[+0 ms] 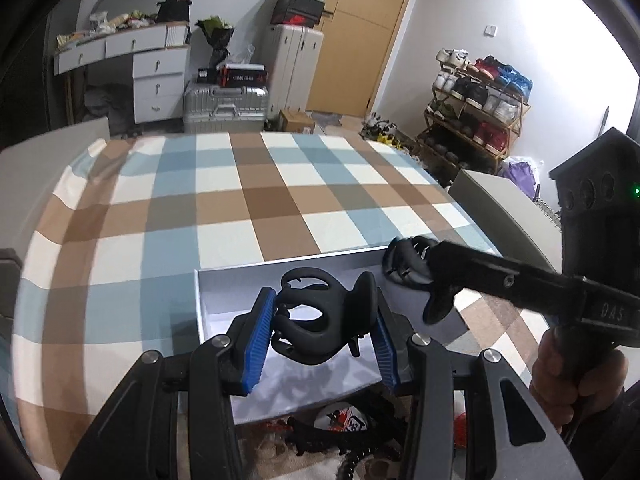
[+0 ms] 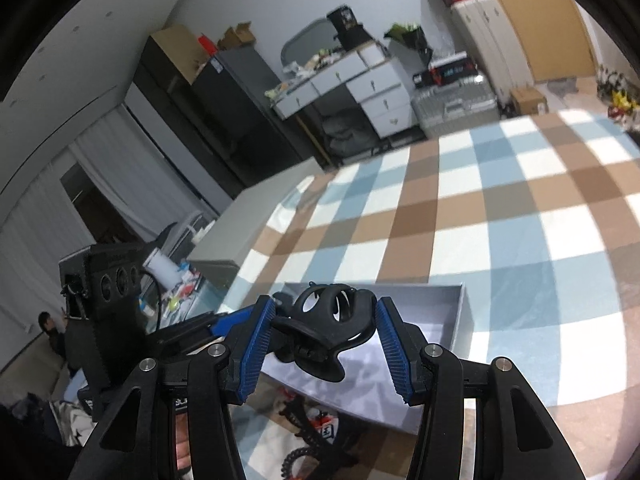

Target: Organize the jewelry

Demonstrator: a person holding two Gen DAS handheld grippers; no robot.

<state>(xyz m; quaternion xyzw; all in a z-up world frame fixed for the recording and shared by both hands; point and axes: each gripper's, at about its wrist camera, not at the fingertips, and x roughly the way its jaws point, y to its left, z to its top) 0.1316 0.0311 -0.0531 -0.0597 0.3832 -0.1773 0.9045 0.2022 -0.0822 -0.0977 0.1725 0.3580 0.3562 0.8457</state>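
Checked blue, brown and white cloth (image 1: 256, 200) covers the surface, with drawers and suitcases along the far wall. Lower centre in each view, a grey box (image 1: 224, 284) lies open. Left gripper (image 1: 320, 328) clamps a black hair claw (image 1: 312, 316) above it; right gripper (image 2: 326, 332) clamps a second hair claw (image 2: 328, 320). Only the left view shows the shoe rack (image 1: 476, 108); only the right view shows curtains (image 2: 36, 248).
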